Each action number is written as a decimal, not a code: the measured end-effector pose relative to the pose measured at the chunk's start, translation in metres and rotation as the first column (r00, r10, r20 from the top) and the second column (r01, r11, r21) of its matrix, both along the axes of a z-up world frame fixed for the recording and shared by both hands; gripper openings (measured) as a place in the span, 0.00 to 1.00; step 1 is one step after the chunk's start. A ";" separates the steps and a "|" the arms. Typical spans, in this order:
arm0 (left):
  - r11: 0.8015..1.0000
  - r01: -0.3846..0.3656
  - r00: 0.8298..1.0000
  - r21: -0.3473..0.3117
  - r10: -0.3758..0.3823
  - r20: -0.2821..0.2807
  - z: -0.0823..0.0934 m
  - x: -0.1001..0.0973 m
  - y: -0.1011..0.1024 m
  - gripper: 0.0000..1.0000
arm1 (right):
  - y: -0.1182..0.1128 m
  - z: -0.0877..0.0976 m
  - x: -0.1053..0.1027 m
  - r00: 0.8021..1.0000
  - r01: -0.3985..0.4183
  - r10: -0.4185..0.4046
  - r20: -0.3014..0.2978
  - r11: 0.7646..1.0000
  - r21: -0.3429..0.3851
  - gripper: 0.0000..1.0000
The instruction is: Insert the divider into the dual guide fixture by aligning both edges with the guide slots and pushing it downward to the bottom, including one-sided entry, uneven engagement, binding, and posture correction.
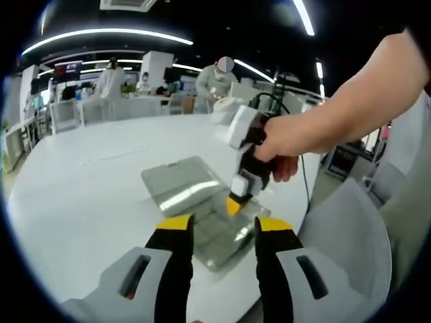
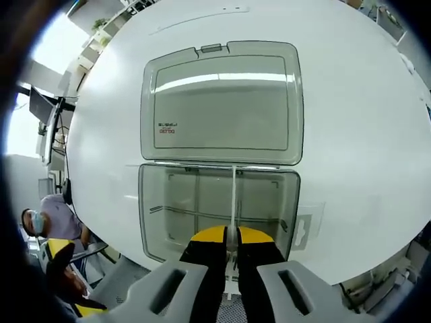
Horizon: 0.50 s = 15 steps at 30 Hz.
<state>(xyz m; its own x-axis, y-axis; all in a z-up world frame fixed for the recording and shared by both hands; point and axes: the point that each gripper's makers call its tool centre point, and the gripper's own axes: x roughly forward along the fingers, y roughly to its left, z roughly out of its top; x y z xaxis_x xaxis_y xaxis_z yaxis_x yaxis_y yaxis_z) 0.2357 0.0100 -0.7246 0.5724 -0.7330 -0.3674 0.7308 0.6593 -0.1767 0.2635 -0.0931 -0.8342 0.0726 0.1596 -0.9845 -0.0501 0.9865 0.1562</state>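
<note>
A clear plastic box stands on the white table with its lid (image 2: 222, 101) folded flat open and its slotted base (image 2: 202, 208) nearer to me. My right gripper (image 2: 231, 235) is shut on a thin clear divider (image 2: 234, 195), seen edge-on, standing upright across the middle of the base. In the left gripper view the box (image 1: 182, 185) lies just ahead, and the right gripper (image 1: 234, 205), held by a hand, points down into its near half. My left gripper (image 1: 224, 225) is open and holds nothing, hovering just short of the box. The left gripper's yellow tips (image 2: 59, 250) appear at lower left.
The round white table (image 1: 81, 195) spreads left and behind the box; its edge runs close to the box's near side. A small clear packet (image 2: 306, 229) lies right of the base. Several people stand at desks (image 1: 128, 101) in the background. A grey chair back (image 1: 350, 235) stands on the right.
</note>
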 end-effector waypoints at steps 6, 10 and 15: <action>1.000 0.002 1.000 0.000 -0.002 0.001 0.000 0.001 -0.002 0.34 | 0.000 0.000 0.000 1.000 0.007 -0.007 -0.002 1.000 0.004 0.00; 1.000 0.004 1.000 0.001 -0.004 0.001 0.001 -0.001 -0.003 0.33 | -0.002 -0.001 0.001 1.000 0.023 -0.023 -0.005 1.000 0.004 0.00; 1.000 0.004 1.000 0.000 -0.004 0.000 0.002 -0.002 -0.004 0.33 | -0.002 -0.003 0.002 0.999 0.044 -0.044 -0.002 0.999 0.013 0.00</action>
